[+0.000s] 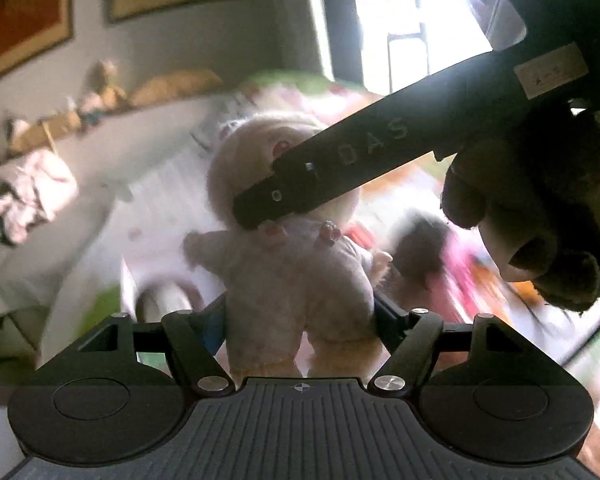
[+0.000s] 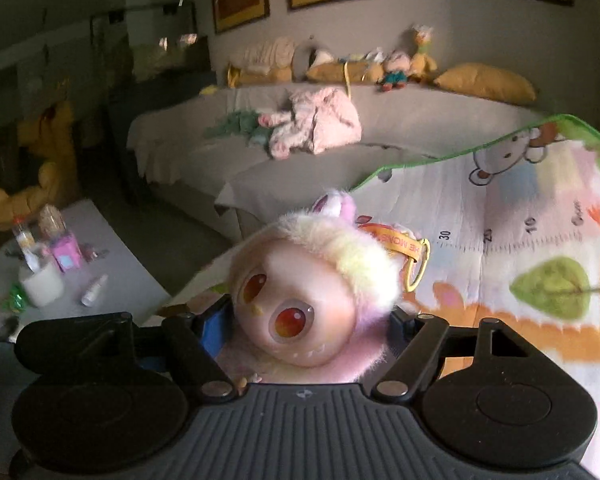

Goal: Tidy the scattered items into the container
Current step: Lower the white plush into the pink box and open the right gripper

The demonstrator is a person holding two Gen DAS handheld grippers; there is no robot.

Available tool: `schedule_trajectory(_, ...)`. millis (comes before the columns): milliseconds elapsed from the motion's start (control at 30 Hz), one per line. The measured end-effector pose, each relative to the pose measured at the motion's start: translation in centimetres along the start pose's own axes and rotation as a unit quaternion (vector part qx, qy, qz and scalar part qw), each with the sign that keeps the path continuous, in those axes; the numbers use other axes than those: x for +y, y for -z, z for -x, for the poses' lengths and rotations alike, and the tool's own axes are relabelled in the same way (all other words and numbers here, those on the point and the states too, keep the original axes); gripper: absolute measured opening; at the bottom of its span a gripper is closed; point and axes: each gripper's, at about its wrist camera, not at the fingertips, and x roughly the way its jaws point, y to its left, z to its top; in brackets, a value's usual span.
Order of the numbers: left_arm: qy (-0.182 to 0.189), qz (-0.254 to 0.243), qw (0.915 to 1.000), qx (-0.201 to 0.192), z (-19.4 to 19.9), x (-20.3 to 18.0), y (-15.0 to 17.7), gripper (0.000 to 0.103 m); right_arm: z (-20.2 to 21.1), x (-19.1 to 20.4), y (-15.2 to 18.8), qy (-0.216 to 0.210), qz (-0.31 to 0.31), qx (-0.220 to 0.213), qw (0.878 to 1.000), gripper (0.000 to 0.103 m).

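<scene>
My left gripper (image 1: pixel 300 320) is shut on a pale pink plush doll (image 1: pixel 296 268), held by its lower body, back toward the camera. The right gripper's black finger (image 1: pixel 340 168) crosses in front of the doll's head in the left wrist view, with a dark plush shape (image 1: pixel 540 208) beside it at the right. My right gripper (image 2: pixel 312 328) is shut on a furry pastel doll (image 2: pixel 312 292) with big red eyes and an orange strap with a ring (image 2: pixel 414 258). No container shows clearly.
A cartoon play mat (image 2: pixel 520 240) with a green border lies below. A grey sofa (image 2: pixel 400 124) holds pink clothing (image 2: pixel 320 120), yellow cushions and small toys. A white low table (image 2: pixel 112 264) at the left carries bottles and a cup. A bright window (image 1: pixel 412 28) glares.
</scene>
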Motion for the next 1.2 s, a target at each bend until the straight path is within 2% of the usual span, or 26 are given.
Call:
schedule_trajectory(67, -0.003, 0.028, 0.9996, 0.004, -2.9, 1.5, -0.9, 0.077, -3.5, -1.5, -0.5, -0.012, 0.004, 0.037, 0.999, 0.075)
schedule_trajectory(133, 0.005, 0.058, 0.9978, 0.03, -5.9, 2.7, -0.8, 0.077, -6.8, -2.6, 0.4, -0.022, 0.008, 0.082, 0.996, 0.075)
schedule_trajectory(233, 0.042, 0.106, 0.9894, 0.089, -9.2, 4.5, 0.8, 0.079, -10.6, -3.7, 2.2, -0.016, -0.007, 0.132, 0.991, 0.074)
schedule_trajectory(267, 0.056, 0.122, 0.9853, 0.105, -9.8, 5.0, 1.3, 0.08, -11.5, -4.0, 3.0, -0.016, -0.008, 0.152, 0.988, 0.069)
schedule_trajectory(300, 0.069, 0.132, 0.9816, 0.119, -10.1, 5.2, 2.0, 0.082, -11.7, -3.7, 3.8, -0.014, 0.008, 0.152, 0.988, 0.069)
schedule_trajectory(333, 0.078, 0.136, 0.9795, 0.127, -10.2, 5.3, 2.4, 0.082, -11.2, -2.9, 4.4, -0.012, 0.033, 0.143, 0.989, 0.068)
schedule_trajectory(367, 0.08, 0.138, 0.9797, 0.122, -10.0, 5.2, 2.7, 0.082, -11.0, -2.4, 4.9, -0.014, 0.042, 0.151, 0.987, 0.068)
schedule_trajectory(433, 0.087, 0.137, 0.9793, 0.12, -9.4, 5.1, 3.2, 0.081, -10.2, -2.1, 5.7, -0.019, 0.036, 0.149, 0.988, 0.068)
schedule_trajectory(500, 0.105, 0.143, 0.9753, 0.131, -9.0, 5.1, 3.4, 0.079, -9.2, -2.5, 6.2, -0.031, 0.024, 0.147, 0.988, 0.068)
schedule_trajectory(567, 0.109, 0.134, 0.9767, 0.128, -8.2, 4.5, 3.6, 0.079, -8.2, -2.5, 6.6, -0.038, 0.019, 0.149, 0.988, 0.068)
schedule_trajectory(700, 0.126, 0.136, 0.9745, 0.126, -7.3, 3.2, 4.1, 0.083, -5.8, -2.2, 7.3, -0.025, 0.017, 0.149, 0.988, 0.068)
schedule_trajectory(833, 0.134, 0.141, 0.9736, 0.12, -6.4, 1.3, 4.7, 0.084, -1.7, -3.8, 7.2, -0.018, -0.029, 0.099, 0.994, 0.068)
schedule_trajectory(967, 0.151, 0.164, 0.9688, 0.11, -5.6, 0.6, 4.9, 0.085, 3.6, -4.8, 8.1, 0.038, -0.045, 0.05, 0.997, 0.068)
schedule_trajectory(1033, 0.143, 0.154, 0.973, 0.095, -4.4, 0.1, 4.9, 0.086, 5.4, -4.7, 9.4, 0.059, -0.031, 0.053, 0.996, 0.066)
schedule_trajectory(1100, 0.131, 0.137, 0.9781, 0.086, -3.1, -0.6, 5.0, 0.087, 7.0, -3.8, 11.6, 0.07, -0.017, 0.076, 0.995, 0.054)
schedule_trajectory(1200, 0.106, 0.096, 0.9873, 0.07, -1.1, -1.5, 5.1, 0.089, 8.3, -2.5, 15.1, 0.067, -0.012, 0.11, 0.992, 0.054)
